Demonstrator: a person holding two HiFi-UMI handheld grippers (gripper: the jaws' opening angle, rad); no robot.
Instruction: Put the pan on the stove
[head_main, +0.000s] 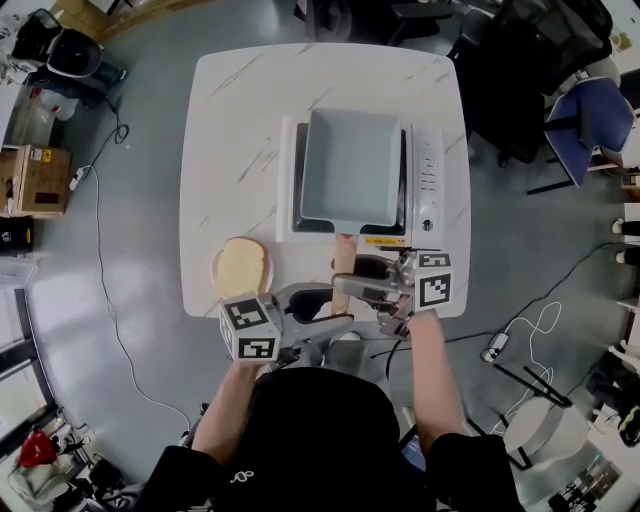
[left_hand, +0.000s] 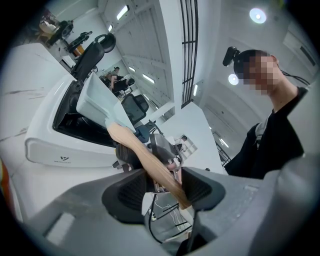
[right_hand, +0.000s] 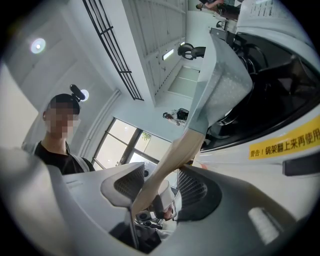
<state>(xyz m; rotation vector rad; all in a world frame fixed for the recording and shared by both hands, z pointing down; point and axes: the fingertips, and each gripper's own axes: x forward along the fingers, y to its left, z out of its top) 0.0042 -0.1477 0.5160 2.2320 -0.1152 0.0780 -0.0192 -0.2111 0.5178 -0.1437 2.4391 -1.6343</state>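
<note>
The square grey-blue pan (head_main: 350, 165) sits flat on the white induction stove (head_main: 428, 180) in the middle of the table. Its wooden handle (head_main: 343, 255) points toward me. My left gripper (head_main: 335, 308) comes in from the left and my right gripper (head_main: 350, 282) from the right, facing each other at the handle's end. In the left gripper view the handle (left_hand: 145, 155) crosses slantwise between the jaws of the left gripper (left_hand: 162, 185) and touches both pads. In the right gripper view the handle (right_hand: 170, 160) lies the same way in the right gripper (right_hand: 162, 187).
A pale slice of bread (head_main: 243, 268) lies on the white table (head_main: 230, 120) near its front left corner, close to my left hand. The stove's control strip (head_main: 430, 165) runs along its right side. Office chairs and floor cables surround the table.
</note>
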